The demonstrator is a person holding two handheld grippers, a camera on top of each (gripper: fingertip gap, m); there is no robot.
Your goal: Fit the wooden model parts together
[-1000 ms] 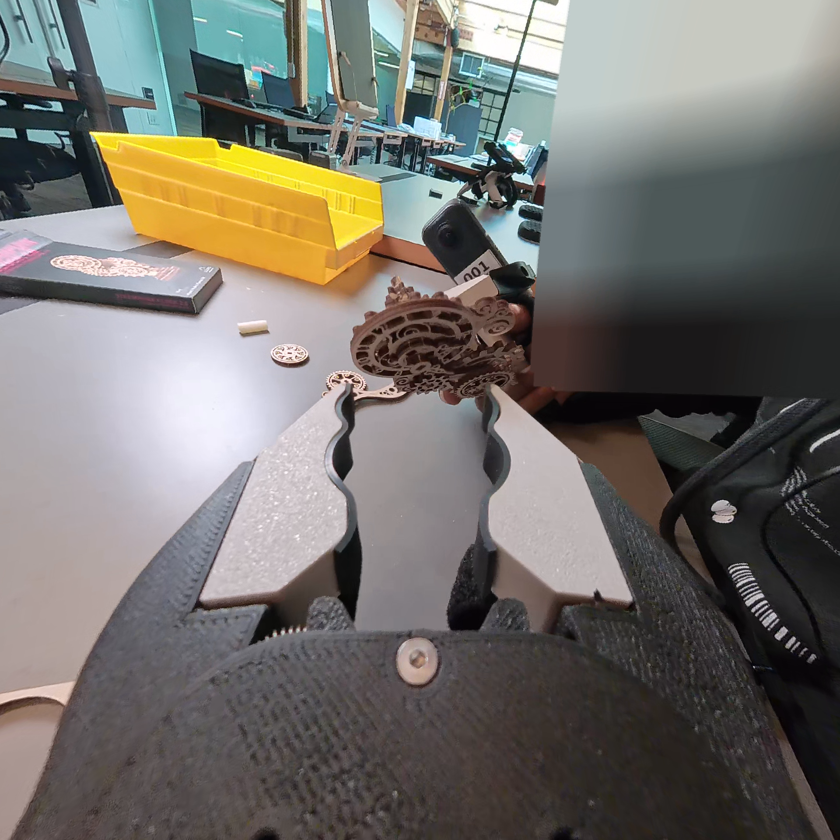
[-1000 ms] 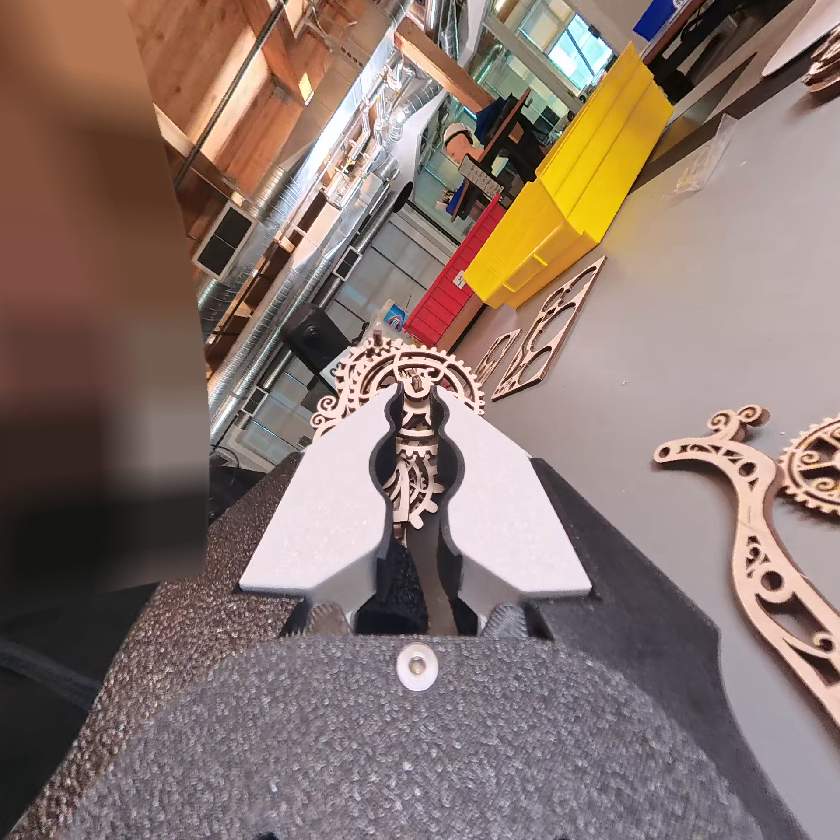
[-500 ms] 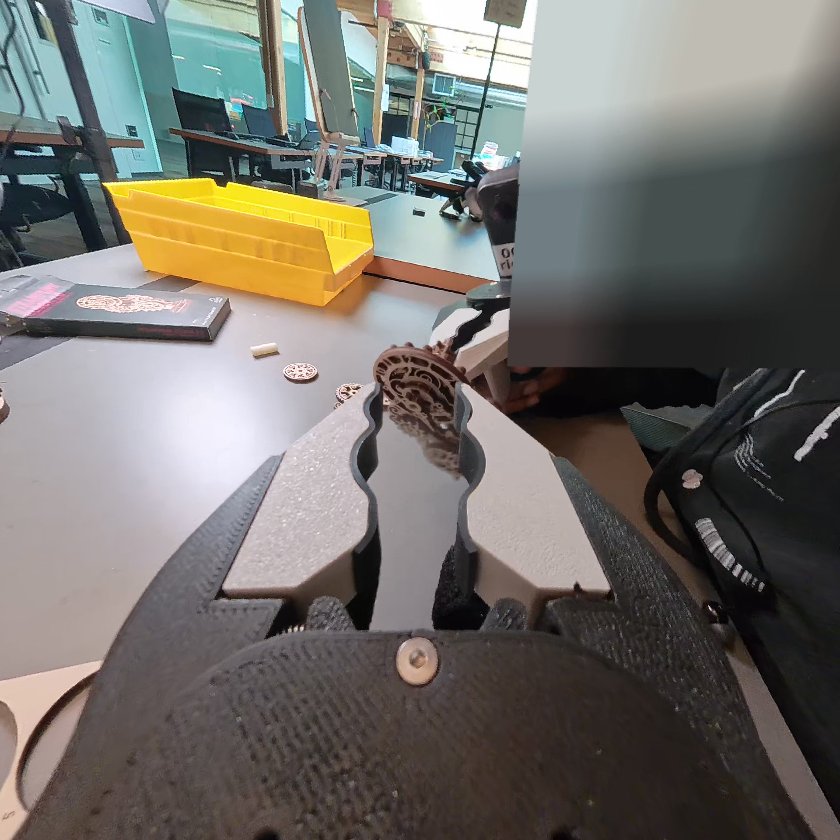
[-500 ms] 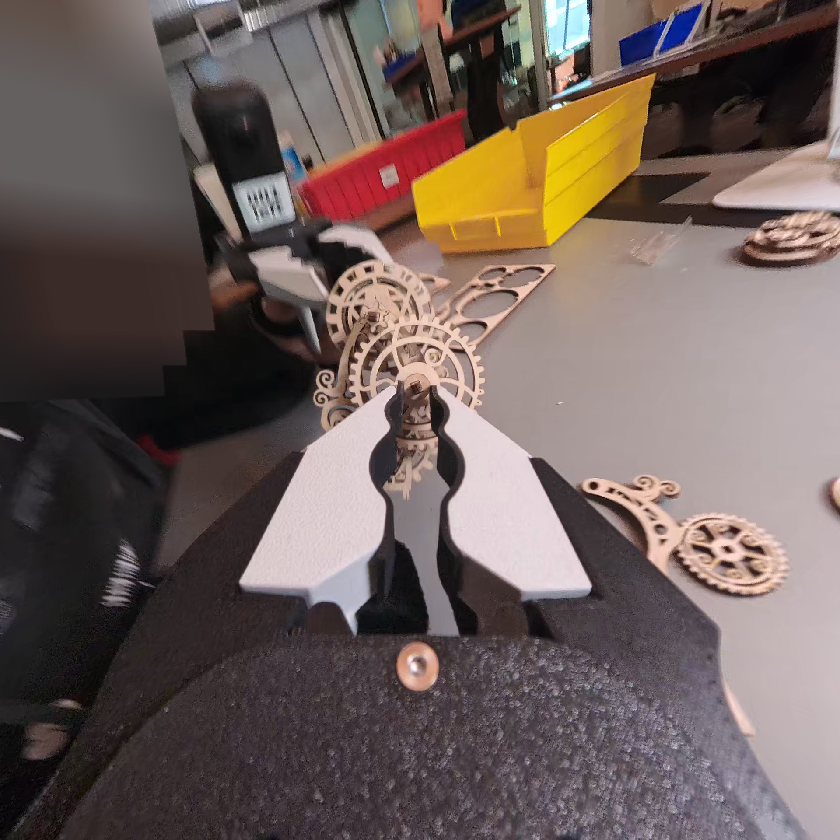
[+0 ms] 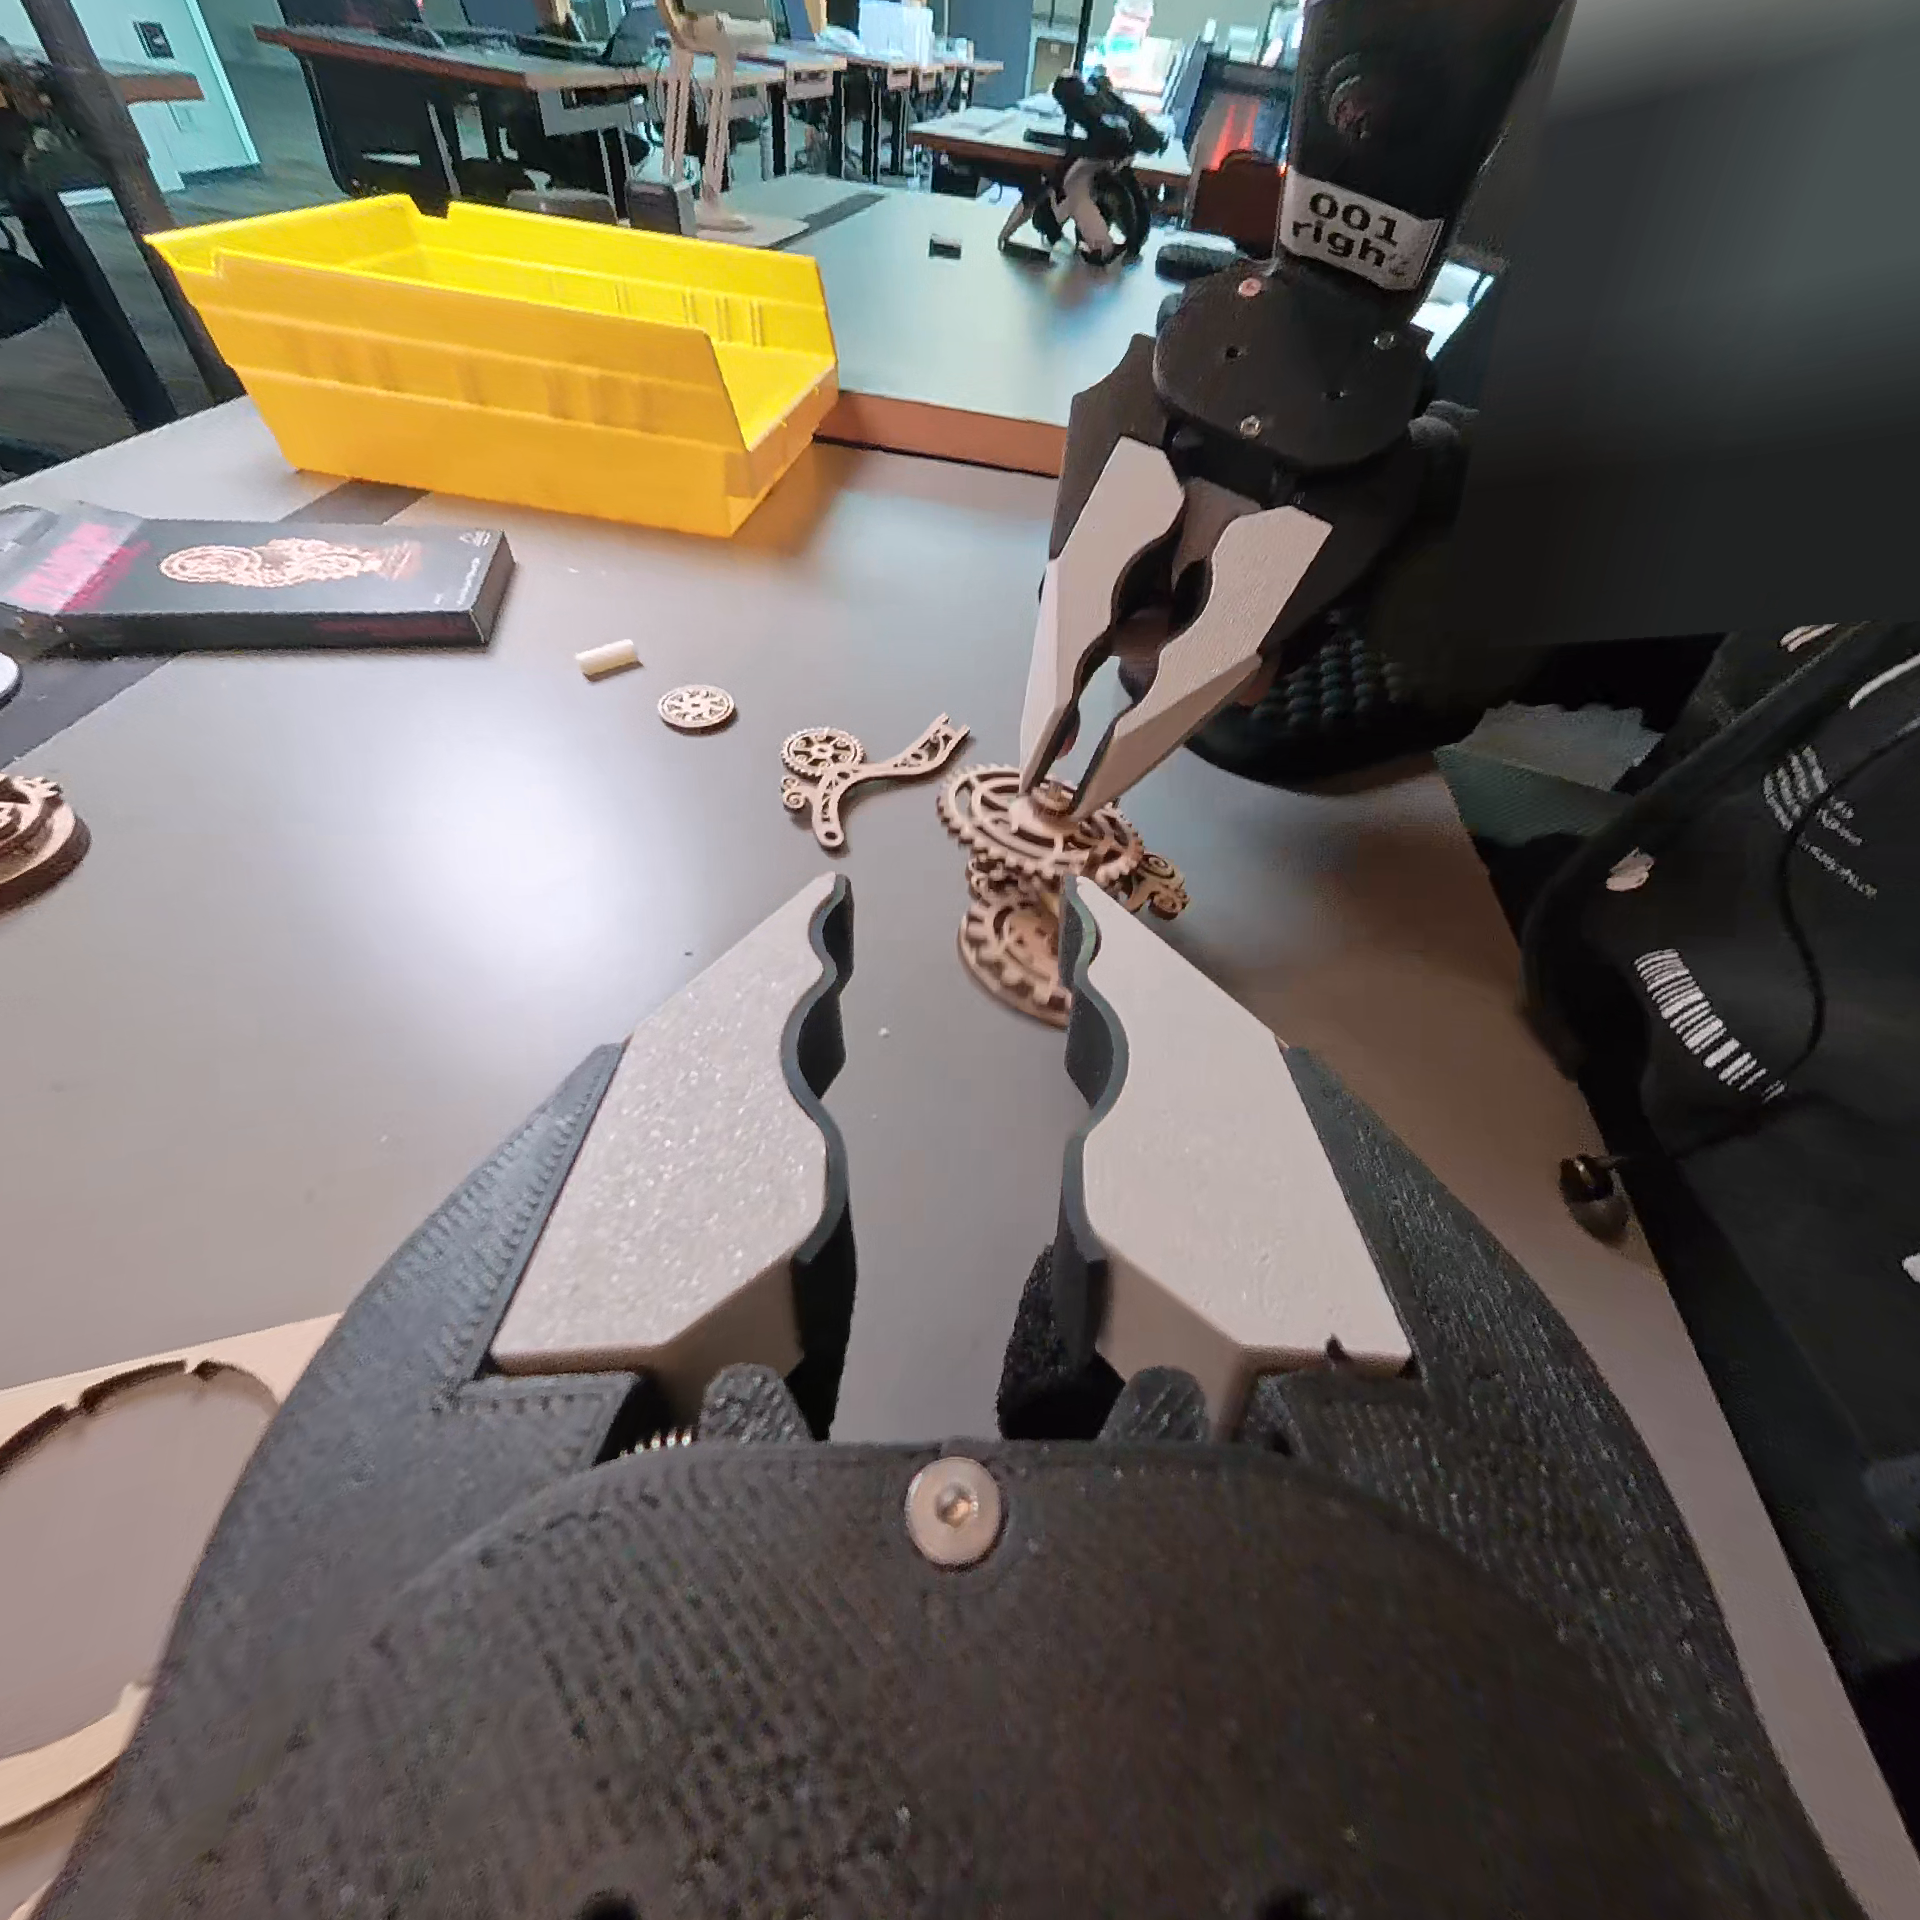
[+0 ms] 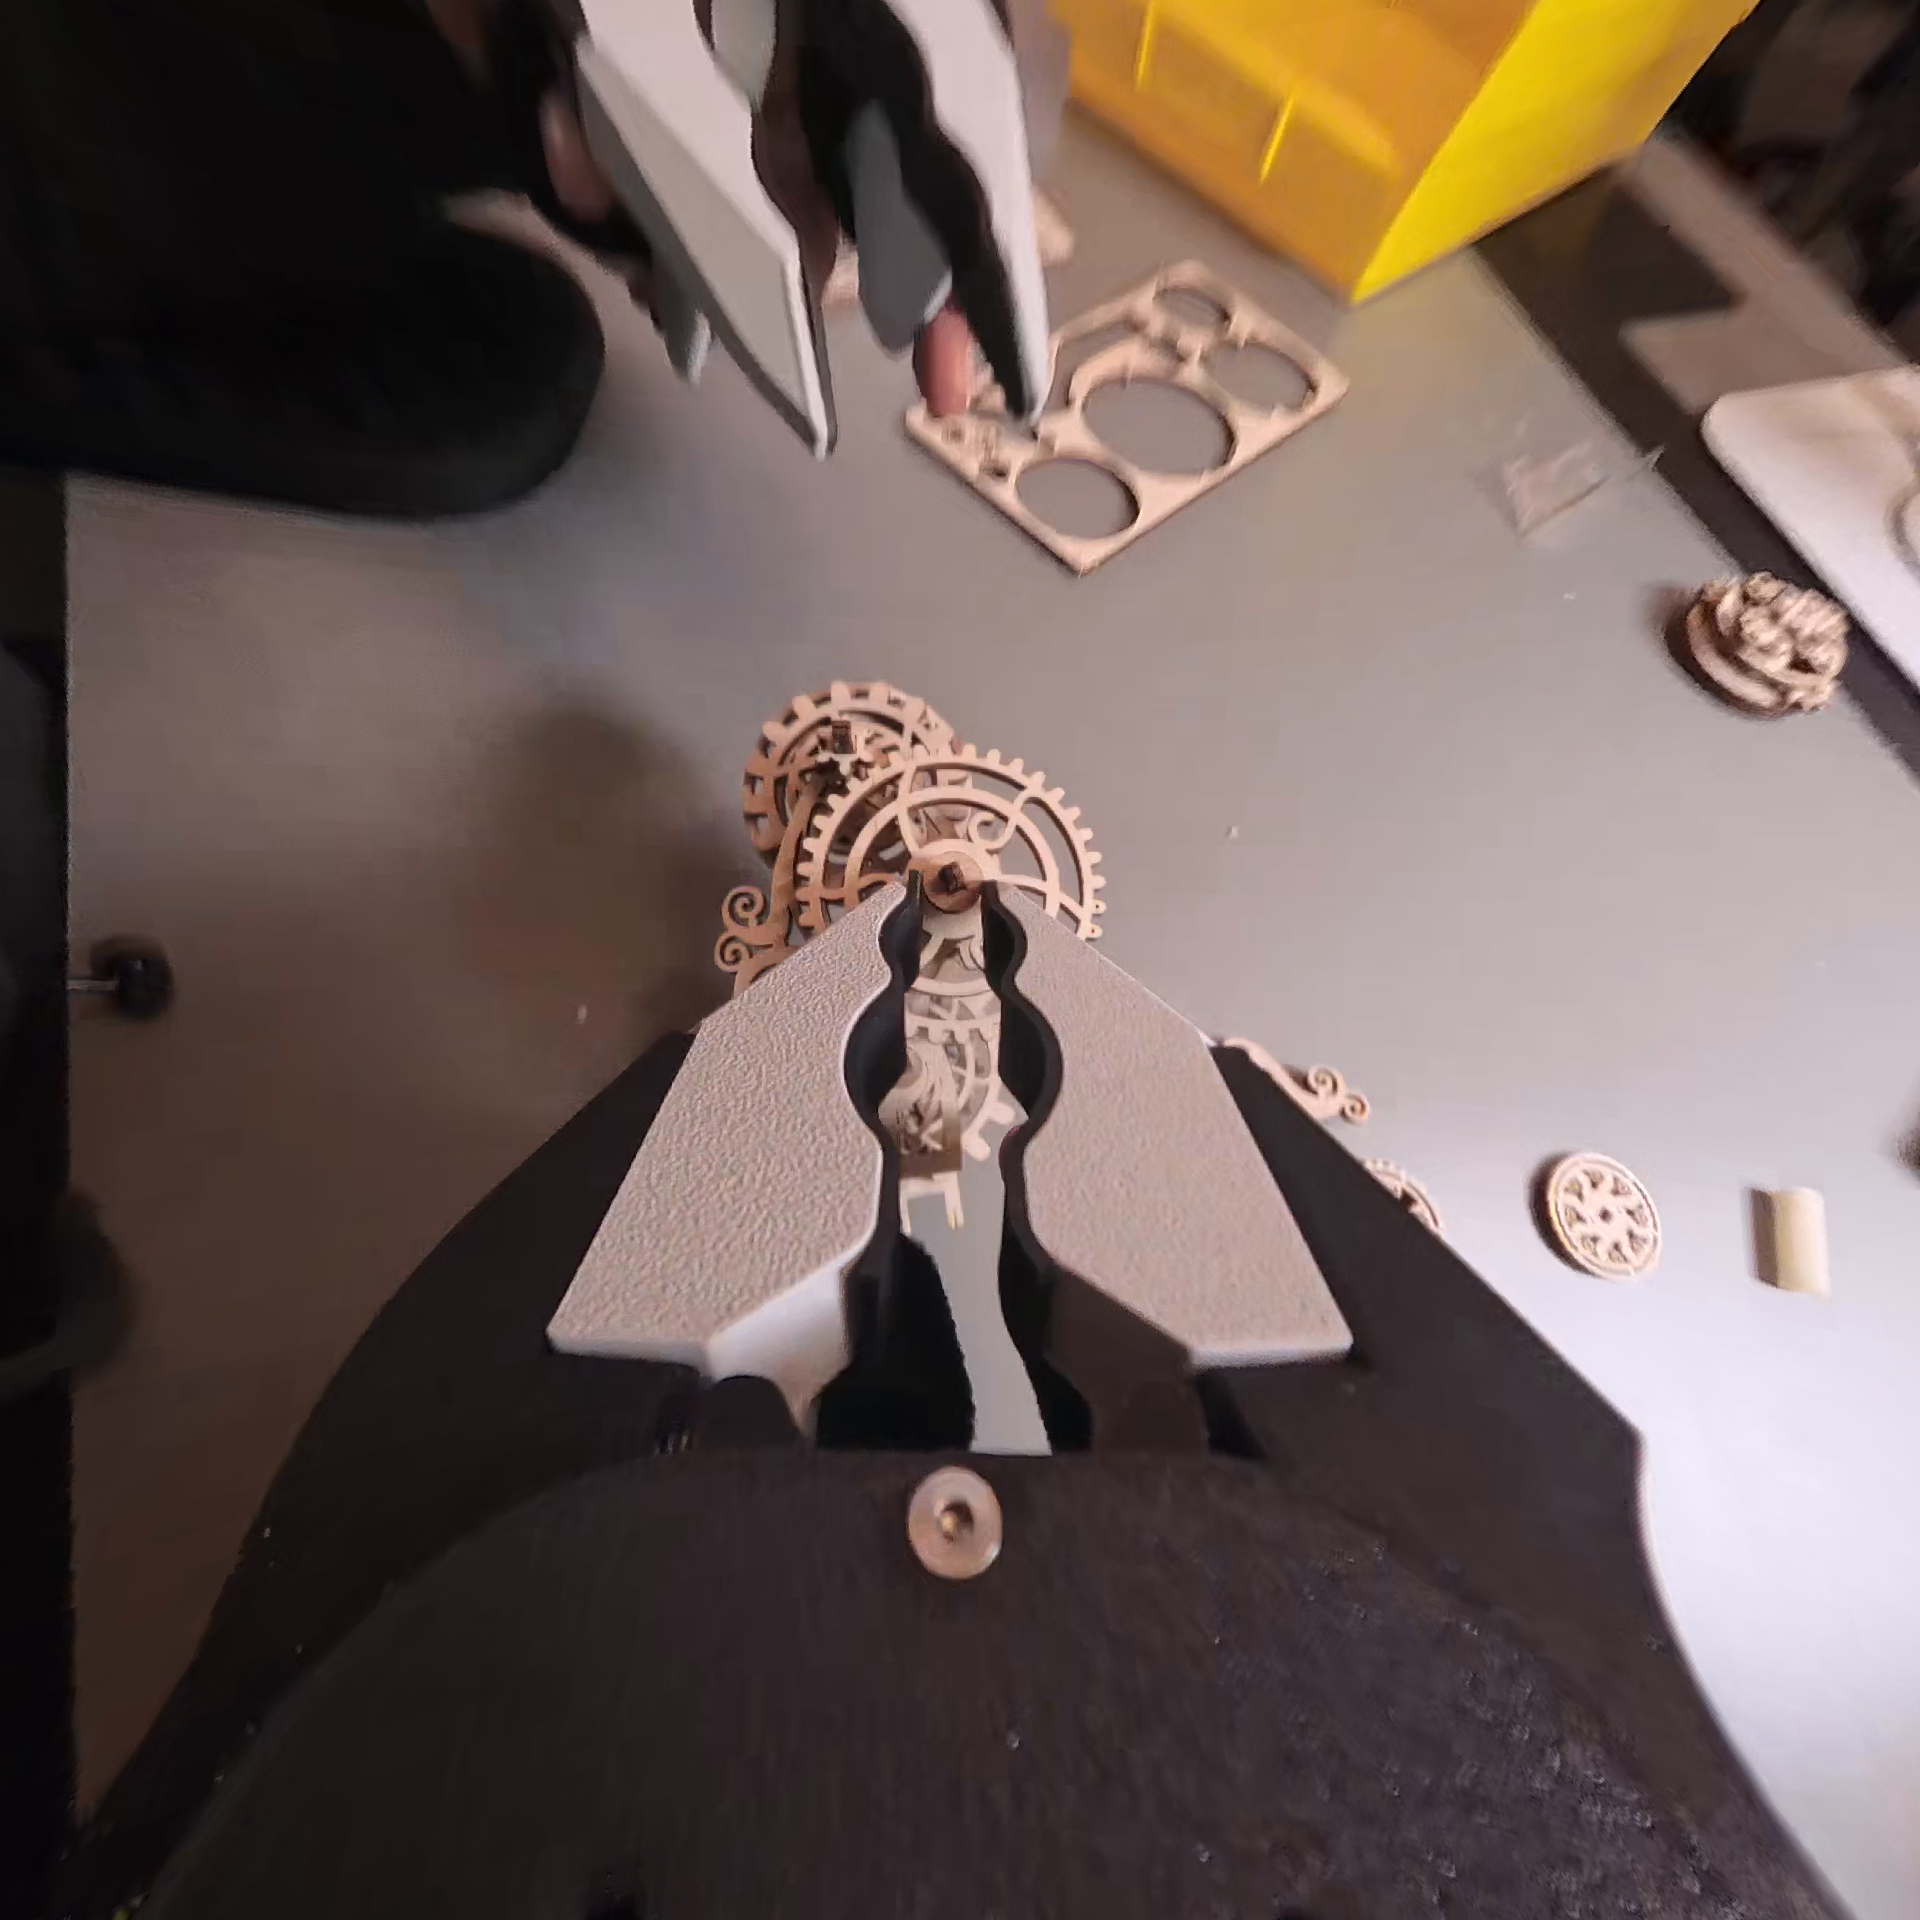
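The right gripper (image 5: 1060, 795) is coming down from above, its jaws pinching the small hub atop the wooden gear assembly (image 6: 914, 821), which is standing on the table (image 5: 416, 883). The left gripper (image 5: 956, 904) is lying low in front, jaws parted and holding nothing. The assembly is just ahead of its tips, beside the right-hand finger (image 5: 1174, 1039); it is the nearer one for steadying the base.
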